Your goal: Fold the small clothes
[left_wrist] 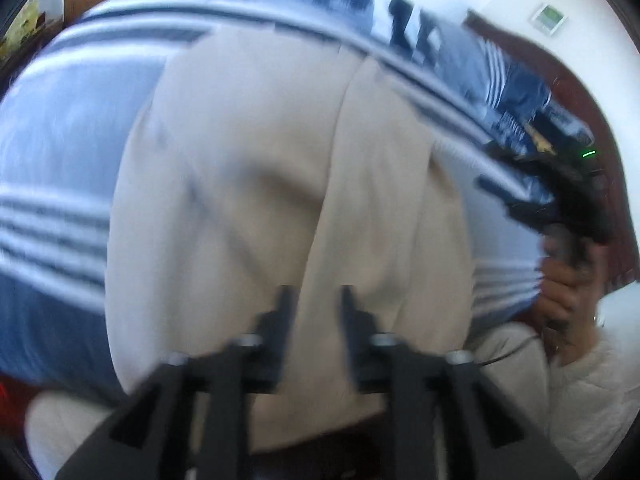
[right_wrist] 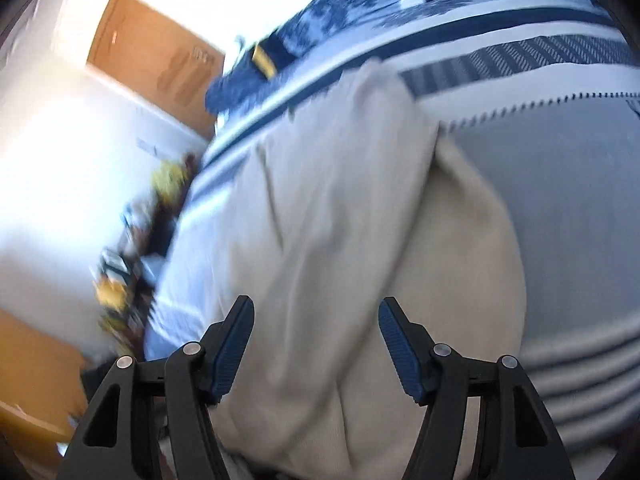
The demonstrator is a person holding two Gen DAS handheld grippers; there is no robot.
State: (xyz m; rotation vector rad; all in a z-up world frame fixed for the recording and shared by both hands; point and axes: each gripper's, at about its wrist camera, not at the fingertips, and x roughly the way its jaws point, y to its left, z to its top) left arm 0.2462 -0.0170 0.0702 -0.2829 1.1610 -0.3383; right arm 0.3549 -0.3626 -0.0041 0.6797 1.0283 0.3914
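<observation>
My left claw (left_wrist: pixel 314 300), jaws narrow w/ beige garment (left_wrist: pixel 280 184) prob pinched between, sees its long axis toward 12; right claw (right_wrist: pixel 316 340) gapes wide, holding nothing.
</observation>
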